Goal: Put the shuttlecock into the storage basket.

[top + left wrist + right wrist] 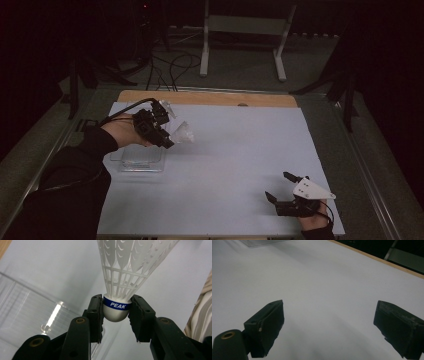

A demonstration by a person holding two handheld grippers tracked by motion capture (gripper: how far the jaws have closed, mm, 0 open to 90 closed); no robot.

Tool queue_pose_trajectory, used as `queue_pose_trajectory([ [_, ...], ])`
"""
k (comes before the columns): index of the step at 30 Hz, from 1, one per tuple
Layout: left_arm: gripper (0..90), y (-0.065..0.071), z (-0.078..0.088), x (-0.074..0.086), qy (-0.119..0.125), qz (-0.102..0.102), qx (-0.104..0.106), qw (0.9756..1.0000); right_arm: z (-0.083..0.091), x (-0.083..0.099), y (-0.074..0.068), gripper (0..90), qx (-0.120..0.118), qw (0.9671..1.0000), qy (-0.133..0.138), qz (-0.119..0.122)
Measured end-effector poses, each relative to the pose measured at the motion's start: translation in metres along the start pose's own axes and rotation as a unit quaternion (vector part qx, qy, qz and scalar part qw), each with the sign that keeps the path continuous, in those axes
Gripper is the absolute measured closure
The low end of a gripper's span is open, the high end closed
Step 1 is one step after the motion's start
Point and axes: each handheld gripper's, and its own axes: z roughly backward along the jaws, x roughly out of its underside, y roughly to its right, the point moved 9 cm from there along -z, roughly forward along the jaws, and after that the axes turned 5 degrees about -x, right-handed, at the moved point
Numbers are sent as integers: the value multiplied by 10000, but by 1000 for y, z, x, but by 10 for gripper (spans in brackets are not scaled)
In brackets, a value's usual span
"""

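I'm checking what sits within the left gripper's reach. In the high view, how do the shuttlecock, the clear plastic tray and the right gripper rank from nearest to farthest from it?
1. Shuttlecock: clamped by its cork in the left gripper, skirt pointing right.
2. Clear plastic tray: just below it, at the table's left.
3. Right gripper: farthest, at the table's near right corner, jaws open.

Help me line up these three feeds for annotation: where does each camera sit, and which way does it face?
High view: fixed above the person's side, facing forward and down on the white table sheet; both forearms show, left gripper and right gripper.
Left gripper view: rides that gripper, looking along its fingers, shut on a PEAK shuttlecock.
Right gripper view: rides the right gripper, facing across the sheet, fingers apart.
Shared: the clear plastic tray shows in the high and left gripper views.
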Motion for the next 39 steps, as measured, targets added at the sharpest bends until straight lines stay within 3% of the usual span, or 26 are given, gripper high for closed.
queue_pose_trajectory([
  [17, 647, -18, 8, 25, -18, 386, -195, 9991, 0, 0, -1, 97, -3, 10000, -11, -4],
  [27, 647, -31, 13, 46, -30, 724, -345, 9968, -1, 0, -1, 97, -5, 10000, -18, -7],
  [39, 647, -39, 19, 63, -9, 905, -399, 9951, -1, -2, -3, 97, 4, 10000, 6, 28],
])
